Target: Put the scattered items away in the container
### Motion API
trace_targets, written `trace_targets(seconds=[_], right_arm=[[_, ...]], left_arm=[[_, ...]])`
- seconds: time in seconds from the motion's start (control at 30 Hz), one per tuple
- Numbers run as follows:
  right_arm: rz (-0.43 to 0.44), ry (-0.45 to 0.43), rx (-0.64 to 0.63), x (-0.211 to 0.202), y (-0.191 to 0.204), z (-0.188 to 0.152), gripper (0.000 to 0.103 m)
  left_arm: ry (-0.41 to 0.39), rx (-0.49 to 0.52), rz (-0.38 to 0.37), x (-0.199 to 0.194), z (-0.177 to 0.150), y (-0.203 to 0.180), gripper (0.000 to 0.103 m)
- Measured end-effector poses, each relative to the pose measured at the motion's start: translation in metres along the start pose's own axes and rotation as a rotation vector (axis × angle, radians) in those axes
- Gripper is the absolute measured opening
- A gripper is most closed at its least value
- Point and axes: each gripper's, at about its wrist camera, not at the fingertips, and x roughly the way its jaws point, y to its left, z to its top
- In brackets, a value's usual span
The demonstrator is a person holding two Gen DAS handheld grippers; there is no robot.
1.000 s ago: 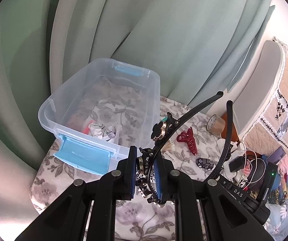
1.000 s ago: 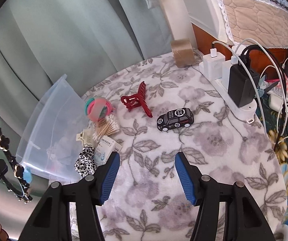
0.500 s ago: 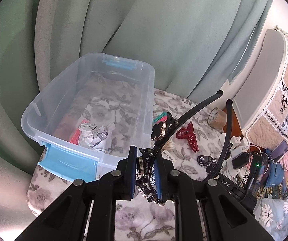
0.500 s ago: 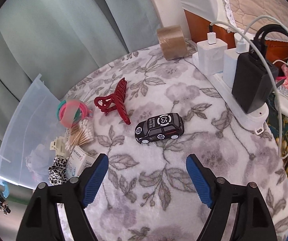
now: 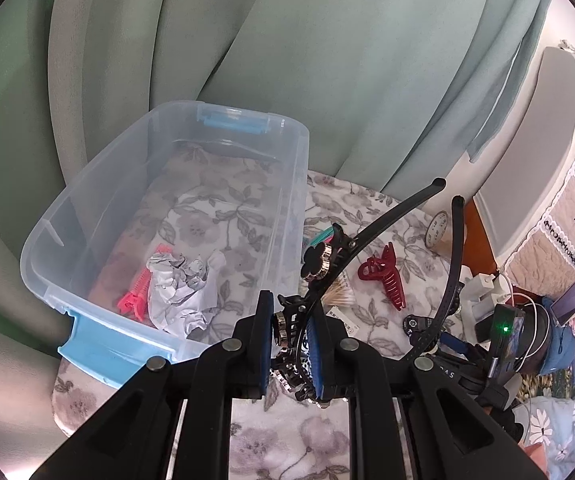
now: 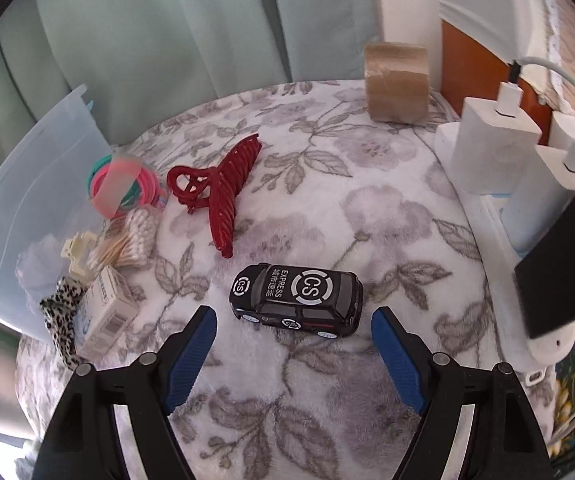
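Observation:
My left gripper (image 5: 292,342) is shut on a black headband (image 5: 371,236) with flower charms, held in the air by the near right corner of the clear plastic bin (image 5: 299,168). The bin holds crumpled paper (image 5: 179,292) and a pink comb (image 5: 137,294). My right gripper (image 6: 293,338) is open, low over the floral cloth, with a black toy car (image 6: 297,300) just ahead between the fingers. A red claw clip (image 6: 219,190), hair ties (image 6: 123,186), cotton swabs (image 6: 131,242), a small white box (image 6: 105,310) and a leopard scrunchie (image 6: 61,320) lie beside the bin (image 6: 27,200).
A roll of brown tape (image 6: 397,80) stands at the back of the table. A power strip with chargers and cables (image 6: 519,184) runs along the right edge. Green curtains (image 5: 287,60) hang behind the table. A cream clip (image 6: 79,250) lies by the swabs.
My right gripper has moved forward and down toward the toy car and opened wider. My left gripper has carried the headband closer to the bin's near corner.

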Motion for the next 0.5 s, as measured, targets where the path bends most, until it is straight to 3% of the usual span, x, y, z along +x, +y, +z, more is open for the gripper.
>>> trace_targets(seconds=[0.33, 0.5], right_arm=[[-0.066, 0.007, -0.186, 0.012, 0.004, 0.004, 0.082], [-0.074, -0.014, -0.212, 0.017, 0.009, 0.009, 0.079]], left_arm=[[0.005, 0.011, 0.039, 0.007, 0.005, -0.007, 0.017], [0.006, 0.015, 0.054, 0.008, 0.005, -0.009, 0.017]])
